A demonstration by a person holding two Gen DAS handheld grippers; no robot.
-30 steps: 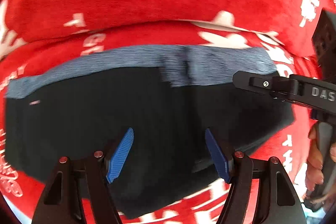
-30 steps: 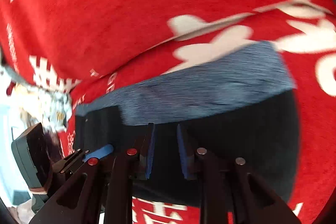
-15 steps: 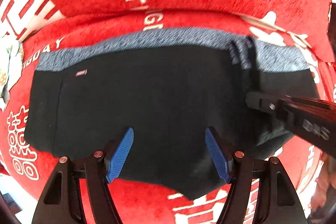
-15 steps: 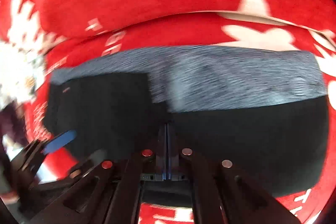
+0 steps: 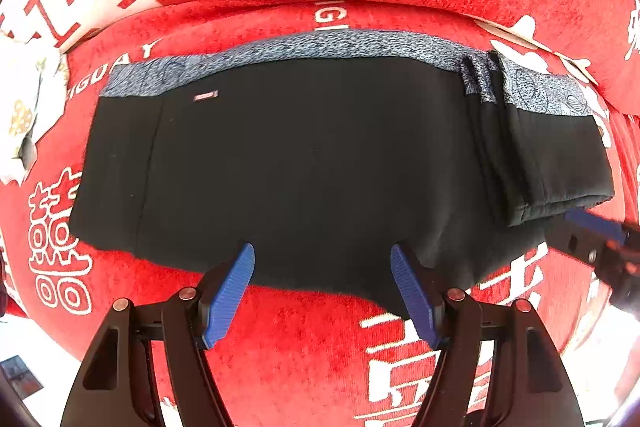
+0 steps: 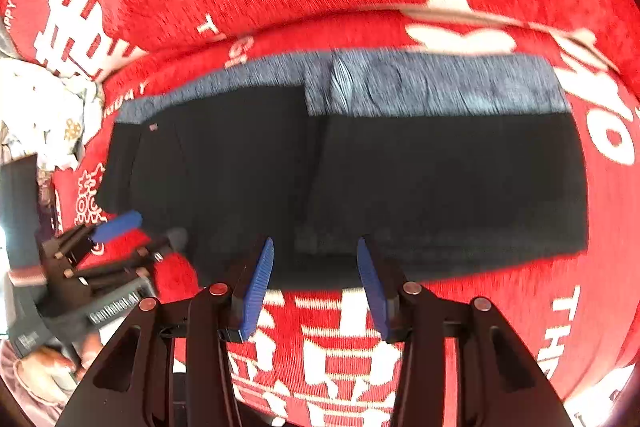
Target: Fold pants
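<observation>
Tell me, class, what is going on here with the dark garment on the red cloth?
A person is folding black pants with a grey-blue waistband on a red printed cover, one tool in each hand. One end is already folded over. The left tool is open with nothing between its fingers. The right tool has just been opening, nothing held, and both hang above the near edge.
</observation>
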